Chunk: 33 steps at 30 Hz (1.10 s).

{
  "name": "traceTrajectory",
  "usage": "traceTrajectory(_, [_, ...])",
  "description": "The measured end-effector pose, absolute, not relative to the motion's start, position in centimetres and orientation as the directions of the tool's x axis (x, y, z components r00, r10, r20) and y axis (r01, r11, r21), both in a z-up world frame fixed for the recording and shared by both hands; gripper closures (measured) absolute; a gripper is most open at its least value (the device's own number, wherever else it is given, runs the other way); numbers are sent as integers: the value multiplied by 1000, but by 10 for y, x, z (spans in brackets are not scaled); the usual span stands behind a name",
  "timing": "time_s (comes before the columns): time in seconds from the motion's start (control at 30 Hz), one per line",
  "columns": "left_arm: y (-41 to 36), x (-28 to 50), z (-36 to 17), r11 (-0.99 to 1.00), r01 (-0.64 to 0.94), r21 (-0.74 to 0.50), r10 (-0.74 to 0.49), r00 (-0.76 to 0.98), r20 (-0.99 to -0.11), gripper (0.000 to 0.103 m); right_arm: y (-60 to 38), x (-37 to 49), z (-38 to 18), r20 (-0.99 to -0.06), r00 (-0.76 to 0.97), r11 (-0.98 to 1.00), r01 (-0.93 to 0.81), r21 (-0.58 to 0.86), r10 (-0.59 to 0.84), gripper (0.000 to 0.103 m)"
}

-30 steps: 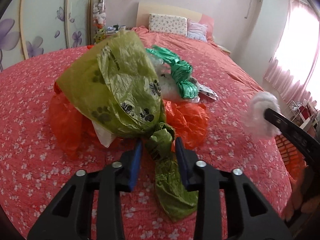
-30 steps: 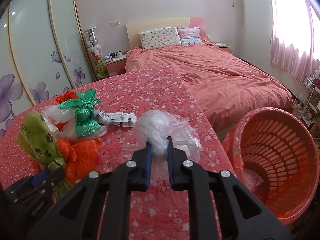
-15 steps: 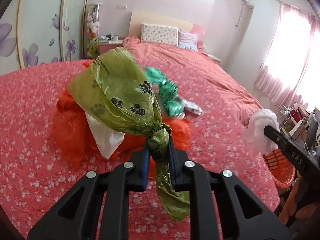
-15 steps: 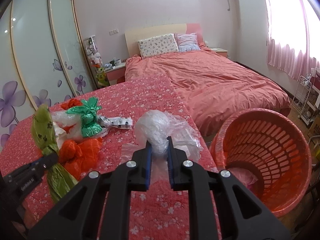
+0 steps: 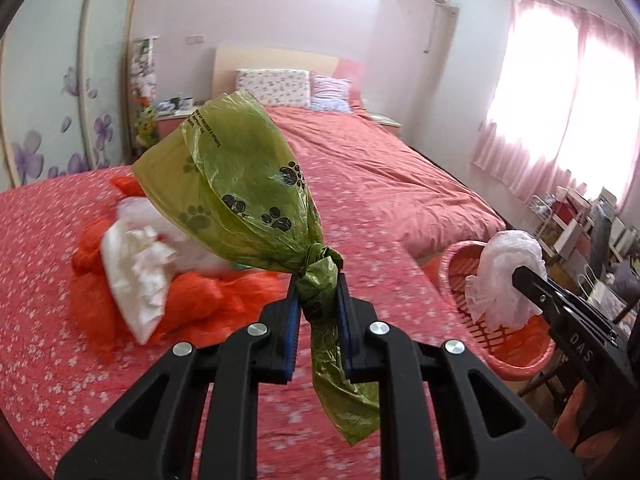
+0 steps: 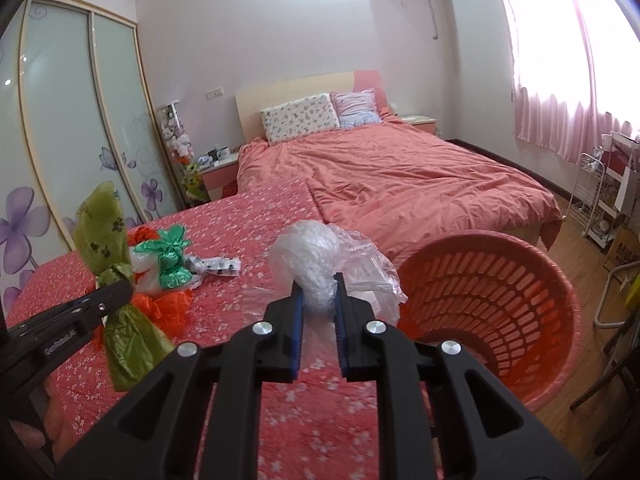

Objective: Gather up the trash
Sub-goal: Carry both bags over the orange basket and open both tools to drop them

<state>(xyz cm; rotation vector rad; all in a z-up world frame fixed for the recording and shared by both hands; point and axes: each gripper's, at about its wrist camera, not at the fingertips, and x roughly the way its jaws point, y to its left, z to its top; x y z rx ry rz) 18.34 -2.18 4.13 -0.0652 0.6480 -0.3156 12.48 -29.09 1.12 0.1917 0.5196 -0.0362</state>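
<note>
My left gripper [image 5: 318,304] is shut on the knot of an olive-green paw-print bag [image 5: 236,192] and holds it up above the red flowered cover; it also shows in the right wrist view [image 6: 104,236]. My right gripper [image 6: 318,300] is shut on a crumpled clear plastic wad [image 6: 312,252], seen in the left wrist view [image 5: 504,276] over the rim of the orange basket [image 5: 532,360]. The basket [image 6: 532,280] stands on the floor to the right of the table edge. On the cover lie an orange bag [image 5: 192,300], white paper [image 5: 136,280] and a green foil bag [image 6: 172,260].
A black-and-white printed wrapper [image 6: 218,266] lies by the green foil bag. A bed with pink quilt [image 6: 400,184] is behind. A white wire rack [image 6: 592,196] and wardrobe doors [image 6: 60,120] flank the room.
My left gripper closed on the green bag's knot and lifted it off the pile, moving right toward the basket. My right gripper, still holding the clear wad, shifted toward the basket.
</note>
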Motion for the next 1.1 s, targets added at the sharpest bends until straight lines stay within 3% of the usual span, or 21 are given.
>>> traceTrajectory(1.1, [-167, 185, 35, 782, 610, -128, -566, 610, -555, 86, -406, 79, 4, -431, 871, 913, 349, 210, -234, 88])
